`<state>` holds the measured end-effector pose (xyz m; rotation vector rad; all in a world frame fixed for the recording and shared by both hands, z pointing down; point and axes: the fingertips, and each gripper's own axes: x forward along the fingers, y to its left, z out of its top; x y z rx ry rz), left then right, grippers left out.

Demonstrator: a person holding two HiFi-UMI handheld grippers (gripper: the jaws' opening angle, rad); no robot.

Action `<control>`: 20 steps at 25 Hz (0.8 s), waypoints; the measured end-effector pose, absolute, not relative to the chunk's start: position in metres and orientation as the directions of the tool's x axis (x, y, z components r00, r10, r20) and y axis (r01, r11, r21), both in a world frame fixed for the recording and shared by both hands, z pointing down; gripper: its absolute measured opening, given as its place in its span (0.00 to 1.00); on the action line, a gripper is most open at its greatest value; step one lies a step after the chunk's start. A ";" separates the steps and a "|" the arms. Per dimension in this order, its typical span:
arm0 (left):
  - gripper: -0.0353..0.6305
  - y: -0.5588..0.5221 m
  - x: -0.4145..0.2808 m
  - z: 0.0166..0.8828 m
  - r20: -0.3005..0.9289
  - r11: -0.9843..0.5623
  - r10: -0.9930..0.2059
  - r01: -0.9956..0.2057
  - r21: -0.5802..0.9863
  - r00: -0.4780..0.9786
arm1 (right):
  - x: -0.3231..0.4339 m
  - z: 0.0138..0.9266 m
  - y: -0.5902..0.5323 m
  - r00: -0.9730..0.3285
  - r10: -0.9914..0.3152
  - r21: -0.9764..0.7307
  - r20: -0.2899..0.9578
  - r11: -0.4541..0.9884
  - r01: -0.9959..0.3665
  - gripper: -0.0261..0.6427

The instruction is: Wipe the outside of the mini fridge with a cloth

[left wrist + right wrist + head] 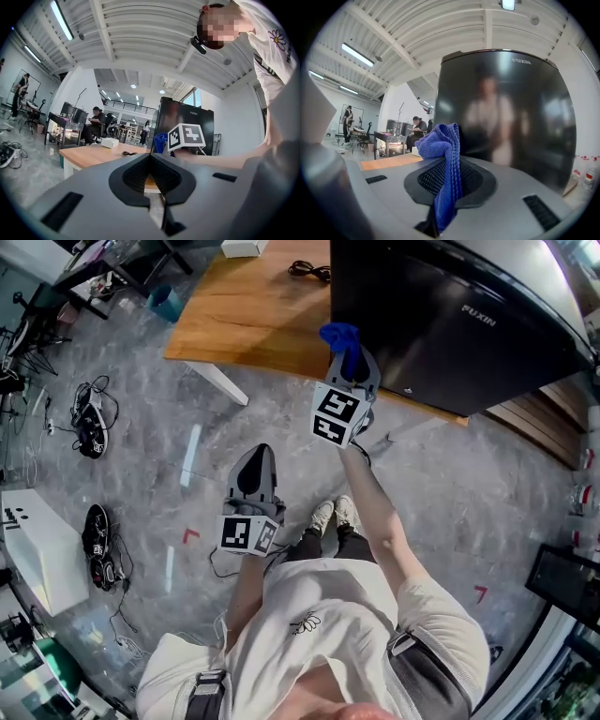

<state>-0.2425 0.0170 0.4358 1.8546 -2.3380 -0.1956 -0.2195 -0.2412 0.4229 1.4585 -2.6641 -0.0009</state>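
Grey concrete floor [187, 427] fills my head view, with a wooden table [253, 315] and the black mini fridge [441, 315] at its right end; my right gripper [352, 369] is up by the fridge's near corner with the blue cloth [341, 339] sticking from its tip, while my left gripper [255, 463] hangs lower, apart from the table. Left gripper view: jaws pressed together, nothing between them. Right gripper view: jaws clamped on the cloth, which bunches above them just before the fridge's glossy door; I cannot tell whether it touches
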 end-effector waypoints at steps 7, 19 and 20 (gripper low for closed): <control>0.06 -0.003 -0.218 0.432 0.025 0.147 -0.989 -0.971 0.190 -0.145 | -0.168 0.420 -0.249 -0.483 -0.872 0.071 0.082 0.488 -0.870 0.13; 0.06 -0.042 -0.166 0.434 0.024 0.006 -1.000 -0.984 0.180 -0.002 | -0.042 0.415 -0.279 -0.304 -0.951 0.109 0.055 0.308 -0.945 0.13; 0.06 -0.046 -0.161 0.434 0.026 -0.009 -1.000 -0.984 0.180 0.014 | -0.031 0.414 -0.282 -0.284 -0.957 0.111 0.055 0.288 -0.951 0.13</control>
